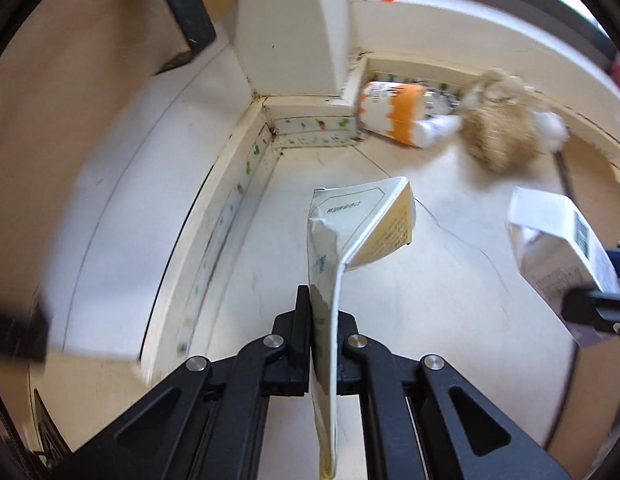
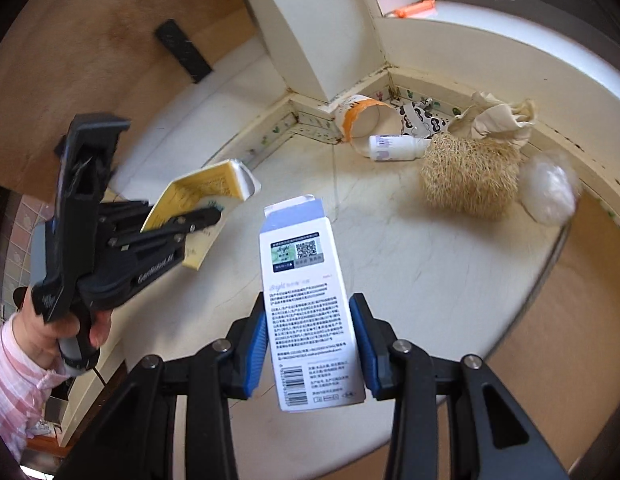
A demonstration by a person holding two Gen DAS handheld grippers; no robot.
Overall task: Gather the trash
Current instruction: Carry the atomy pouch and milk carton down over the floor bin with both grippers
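A flattened yellow-and-white carton (image 1: 366,216) is pinched upright between the black fingers of my left gripper (image 1: 324,312), lifted above the white tabletop (image 1: 410,280). In the right wrist view a hand in a pink sleeve holds that left gripper (image 2: 205,216) at the left, with the carton (image 2: 205,192) sticking out of it. My right gripper (image 2: 310,320) presses its blue pads (image 2: 257,340) on both sides of a white box with a purple top and a QR code (image 2: 297,248). The same box (image 1: 558,248) shows at the right edge of the left wrist view.
In the far corner against the wall lie an orange-and-white paper cup (image 2: 362,120), a small white bottle (image 2: 394,148), a patterned wrapper (image 2: 418,120), a fibrous tan ball (image 2: 470,180), a crumpled cream cloth (image 2: 498,120) and a white plastic wad (image 2: 550,188). The tabletop's rim (image 2: 550,264) curves at the right.
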